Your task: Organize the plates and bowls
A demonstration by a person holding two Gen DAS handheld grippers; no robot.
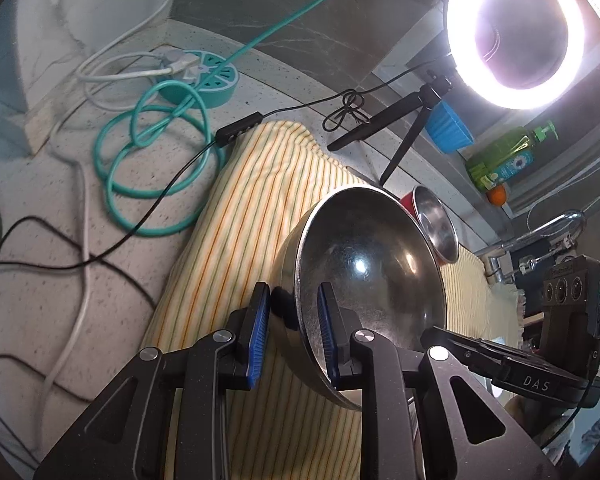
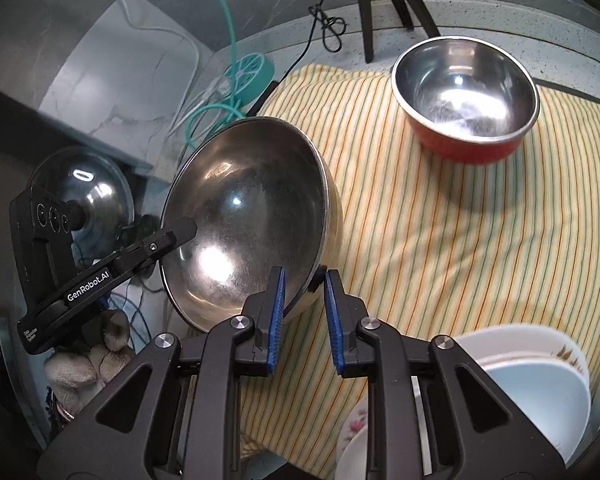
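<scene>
1. A large steel bowl [image 1: 364, 280] is held tilted above the striped cloth [image 1: 236, 208], its hollow turned to the side.
2. The left gripper [image 1: 292, 332] is closed on the rim of this bowl: one blue pad is seen inside the bowl and the other outside, against the wall.
3. The right gripper [image 2: 304, 312] is placed at the opposite edge of the same bowl [image 2: 248, 216]. Its jaws stand a little apart around the rim, but it cannot be told whether the pads really press on the metal.
4. A smaller red bowl [image 2: 466, 96] with a steel inside is standing upright on the cloth, ahead of the right gripper and somewhat to its right, well apart from the held bowl.
5. White bowls [image 2: 540, 380] are stacked close under the right gripper, on its right side.
6. The step in hand is judged to be the carrying of the large bowl to its place.
7. For the next move, the bowl should probably be brought level and lowered slowly, so that it is not slipped out of the pads.
</scene>
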